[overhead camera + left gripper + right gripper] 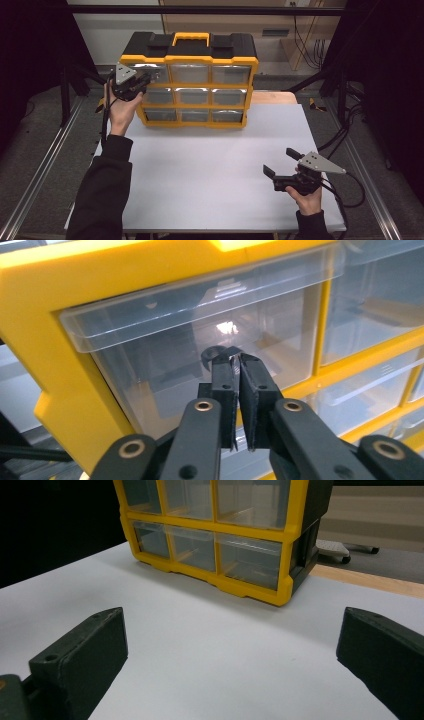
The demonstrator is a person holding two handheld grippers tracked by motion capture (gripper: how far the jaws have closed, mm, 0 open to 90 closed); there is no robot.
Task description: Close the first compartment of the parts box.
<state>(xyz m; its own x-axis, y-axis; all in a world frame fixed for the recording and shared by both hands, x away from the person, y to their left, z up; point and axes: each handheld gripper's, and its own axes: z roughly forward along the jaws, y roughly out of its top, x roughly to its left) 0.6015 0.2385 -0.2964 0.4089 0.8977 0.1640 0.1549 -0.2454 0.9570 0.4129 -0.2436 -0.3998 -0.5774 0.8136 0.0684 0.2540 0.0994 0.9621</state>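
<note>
A white table (210,175) carries a yellow drawer organizer (192,80) at its far edge. In the left gripper view, the left gripper (235,360), jaws nearly together, gripping nothing, sits against the clear top-left drawer (200,345). In the right gripper view, the right gripper (230,645) hangs wide open above the table.

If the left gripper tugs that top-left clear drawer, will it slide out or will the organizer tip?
The top-left drawer looks like thin, light plastic, so it probably slides easily. The organizer stands tall on a narrow base, so a hard tug might rock it.
</note>
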